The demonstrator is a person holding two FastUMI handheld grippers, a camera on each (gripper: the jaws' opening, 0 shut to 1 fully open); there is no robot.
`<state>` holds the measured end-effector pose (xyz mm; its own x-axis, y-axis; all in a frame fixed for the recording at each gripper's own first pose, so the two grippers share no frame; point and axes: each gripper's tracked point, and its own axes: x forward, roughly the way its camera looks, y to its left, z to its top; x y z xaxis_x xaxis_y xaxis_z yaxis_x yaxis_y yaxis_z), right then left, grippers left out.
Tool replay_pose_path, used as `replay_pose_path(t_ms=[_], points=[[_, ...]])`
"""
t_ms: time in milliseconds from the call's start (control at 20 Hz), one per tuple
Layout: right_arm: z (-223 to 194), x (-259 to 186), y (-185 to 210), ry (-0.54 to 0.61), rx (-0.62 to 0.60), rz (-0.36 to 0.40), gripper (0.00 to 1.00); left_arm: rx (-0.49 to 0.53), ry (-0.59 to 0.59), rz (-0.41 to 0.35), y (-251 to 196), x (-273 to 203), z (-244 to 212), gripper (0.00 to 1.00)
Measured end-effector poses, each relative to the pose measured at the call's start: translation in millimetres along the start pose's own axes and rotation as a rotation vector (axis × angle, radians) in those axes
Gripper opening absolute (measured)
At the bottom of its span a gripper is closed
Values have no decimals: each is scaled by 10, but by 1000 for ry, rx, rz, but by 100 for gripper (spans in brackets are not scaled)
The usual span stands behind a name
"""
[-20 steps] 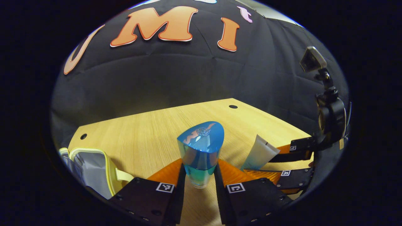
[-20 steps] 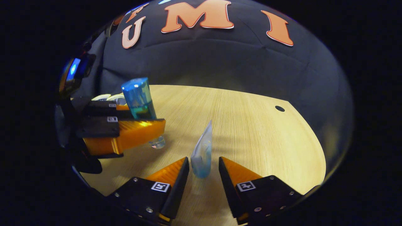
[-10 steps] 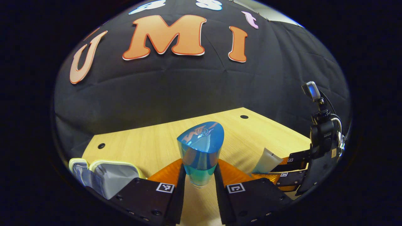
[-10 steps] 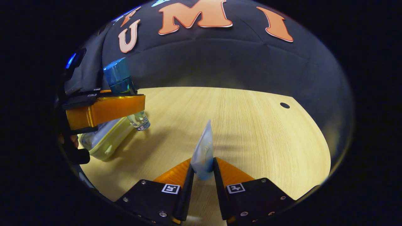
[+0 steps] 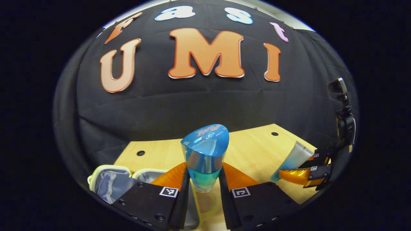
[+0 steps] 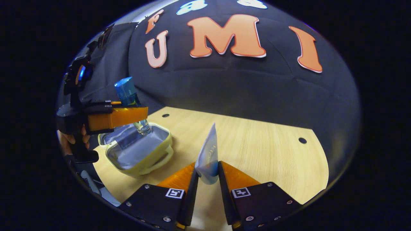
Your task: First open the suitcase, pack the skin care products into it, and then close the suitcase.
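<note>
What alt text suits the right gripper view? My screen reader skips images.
The right gripper is shut on a pale tube above a wooden table. Farther left, the left gripper holds a blue bottle over an open yellow-trimmed suitcase.

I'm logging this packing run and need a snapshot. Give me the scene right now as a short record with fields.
left gripper: shut on the blue bottle, held upright above the open suitcase
right gripper: shut on the tube, held above the table
suitcase: open on the table, grey lining showing, nothing seen inside
packed so far: nothing visible
lid: not yet closed
</note>
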<state>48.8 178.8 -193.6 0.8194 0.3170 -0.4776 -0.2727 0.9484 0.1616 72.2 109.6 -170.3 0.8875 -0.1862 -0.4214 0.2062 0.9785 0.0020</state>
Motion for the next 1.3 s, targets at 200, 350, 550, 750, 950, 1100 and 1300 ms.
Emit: replay_pose_path(t_ms=[200,350,550,750,950,1100,1300], points=[[296,-67,135,-69,-19,49,40,-37,-9,114,457,-285,25,46],[437,-75,243,-99,-27,91,40,-61,0,188,757,-395,-43,46],[468,-99,429,-105,-14,166,40,-78,35,242,987,-498,-227,46],[409,-38,631,-92,-37,184,40,-114,103,221,1161,-481,-519,46],[298,27,920,-62,-7,136,40,-102,210,144,1351,-264,-964,46],[212,83,1247,-41,32,86,40,-76,276,68,1421,-194,-1300,46],[37,174,1631,3,51,33,40,-78,406,-27,1504,-141,-1766,46]])
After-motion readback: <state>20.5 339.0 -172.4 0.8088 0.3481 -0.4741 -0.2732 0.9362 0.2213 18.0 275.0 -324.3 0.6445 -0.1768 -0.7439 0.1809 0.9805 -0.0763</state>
